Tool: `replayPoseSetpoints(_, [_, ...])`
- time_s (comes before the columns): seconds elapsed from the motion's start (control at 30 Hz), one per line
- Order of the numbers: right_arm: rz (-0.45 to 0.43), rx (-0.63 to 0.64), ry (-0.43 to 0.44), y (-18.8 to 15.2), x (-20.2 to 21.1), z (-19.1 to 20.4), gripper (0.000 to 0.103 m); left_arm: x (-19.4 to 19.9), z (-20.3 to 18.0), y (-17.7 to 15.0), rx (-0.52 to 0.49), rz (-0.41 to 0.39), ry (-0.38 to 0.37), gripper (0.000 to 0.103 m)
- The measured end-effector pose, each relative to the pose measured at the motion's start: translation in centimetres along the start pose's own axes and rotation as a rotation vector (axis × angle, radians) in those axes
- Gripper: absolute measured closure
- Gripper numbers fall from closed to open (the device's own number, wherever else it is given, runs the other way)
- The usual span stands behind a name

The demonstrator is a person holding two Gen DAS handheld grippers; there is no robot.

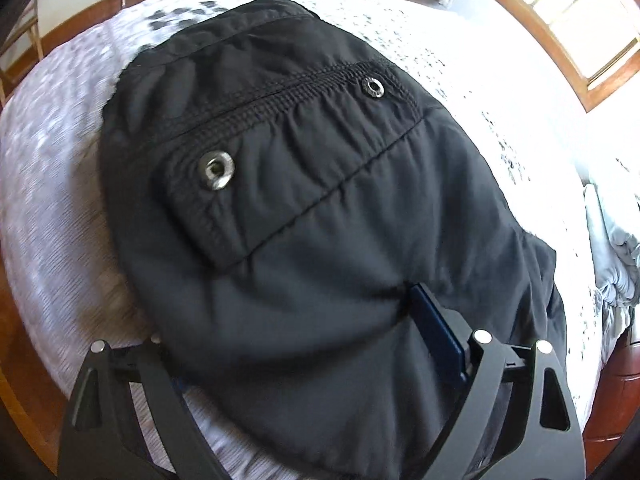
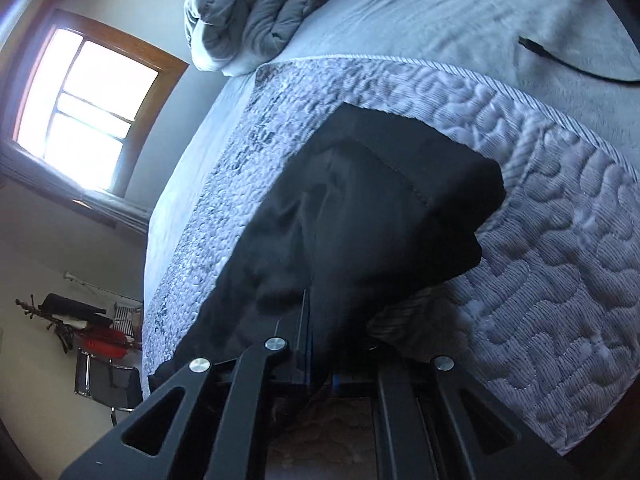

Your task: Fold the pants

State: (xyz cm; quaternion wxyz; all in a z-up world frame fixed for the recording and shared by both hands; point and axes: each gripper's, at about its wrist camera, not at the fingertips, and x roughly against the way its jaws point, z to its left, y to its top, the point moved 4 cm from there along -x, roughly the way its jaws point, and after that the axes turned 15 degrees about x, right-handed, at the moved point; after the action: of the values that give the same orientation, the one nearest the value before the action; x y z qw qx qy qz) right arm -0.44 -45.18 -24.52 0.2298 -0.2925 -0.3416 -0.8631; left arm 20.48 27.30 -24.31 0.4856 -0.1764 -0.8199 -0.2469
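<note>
Black pants lie on the white quilted bedspread, waistband with two metal eyelets facing up. My left gripper is spread wide. The cloth drapes over it, with one blue-padded finger poking up through a fold and the other finger hidden under the cloth. In the right wrist view the pants lie folded on the quilt. My right gripper is shut on the pants' near edge; the fingertips are buried in dark cloth.
A rumpled grey duvet sits at the far end of the bed, also seen in the left wrist view. A black cable lies on the sheet. A window, chair and wooden floor surround the bed.
</note>
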Motion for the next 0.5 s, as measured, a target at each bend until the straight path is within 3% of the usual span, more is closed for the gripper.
replayPoseSetpoints(0.1, [0.000,-0.027,-0.003,-0.5,-0.2,-0.6,0.097,-0.6,-0.3,1.1,-0.002,0.014,0.015,0.013])
replayPoseSetpoints(0.23, [-0.010,-0.042,0.005,-1.3,0.0,-0.8,0.097,2.0,2.2,2.3,-0.014,0.072,-0.044,0.029])
replayPoseSetpoints(0.33, [-0.003,-0.046,0.004,-1.4,0.1,-0.9,0.097,3.9,6.2,2.5,0.077,0.137,-0.088,0.014])
replayPoseSetpoints(0.5, [0.000,-0.039,-0.017,-1.4,0.0,-0.6,0.097,5.7,11.2,2.8,0.228,0.174,-0.203,0.014])
